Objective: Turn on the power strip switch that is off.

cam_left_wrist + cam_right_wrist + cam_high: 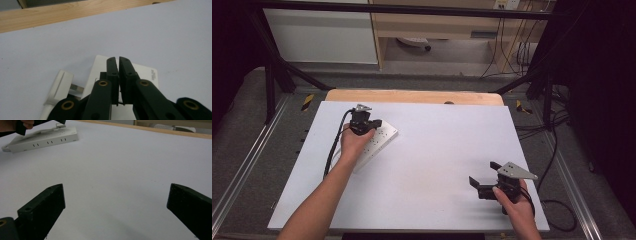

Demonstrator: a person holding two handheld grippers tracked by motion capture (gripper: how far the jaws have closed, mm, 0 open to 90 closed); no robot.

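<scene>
1. The table [437, 150] has a white top with a strip of pale wood along its far edge; it is the landmark for all that follows.
2. A white power strip [379, 141] lies flat on the table's far-left part, set at a slant, its far end toward the wooden strip. In the right tool's view its side shows pairs of small slots [42, 138].
3. The person's left hand [353, 144] comes up from the table's near-left edge and lies over the power strip, holding the left tool [371, 123] down at the strip's far end.
4. The person's right hand [514, 202] sits at the table's near-right corner, holding the right tool [482, 178], which points left across the bare white top.
5. In its own view, the left tool [117, 59] has its jaws nearly together, a thin slit between them, over the strip's white face; I cannot tell whether they pinch anything.
6. The right tool [116, 197] has its jaws spread wide with bare table between them.
7. A white plug [60, 86] lies just beside the strip, on the table's left side.
</scene>
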